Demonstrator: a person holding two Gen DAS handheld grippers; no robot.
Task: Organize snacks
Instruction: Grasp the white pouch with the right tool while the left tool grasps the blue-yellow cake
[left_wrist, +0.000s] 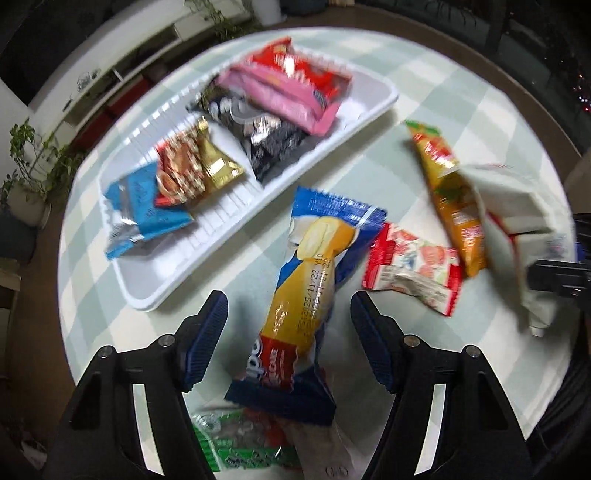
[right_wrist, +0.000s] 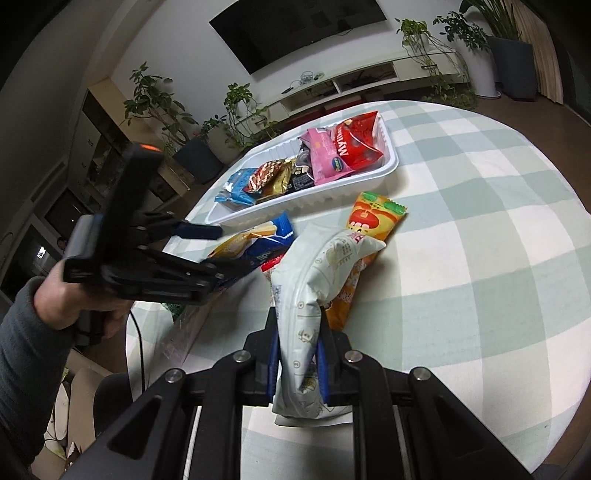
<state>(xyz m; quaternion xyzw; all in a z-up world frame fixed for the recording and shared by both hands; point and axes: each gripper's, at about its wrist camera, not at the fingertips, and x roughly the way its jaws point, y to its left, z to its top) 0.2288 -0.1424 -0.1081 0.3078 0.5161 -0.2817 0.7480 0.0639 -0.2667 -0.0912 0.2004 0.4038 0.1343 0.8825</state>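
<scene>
On the left, the tray (left_wrist: 147, 299) already holds several snacks. The left gripper (left_wrist: 288, 332) stands half-wide astride the blue-and-yellow cake pack (left_wrist: 314, 258), pads clear of it; a grip so near the tail could let the slick wrapper slide out. To the right, the right gripper (right_wrist: 297, 363) pinches the white packet (right_wrist: 314, 273), which sags over the orange pack (right_wrist: 373, 221) and may drag it along

The tray (left_wrist: 373, 105) holds 5 packets (left_wrist: 275, 96); 1 cake packet (left_wrist: 310, 280) lies before it.
</scene>
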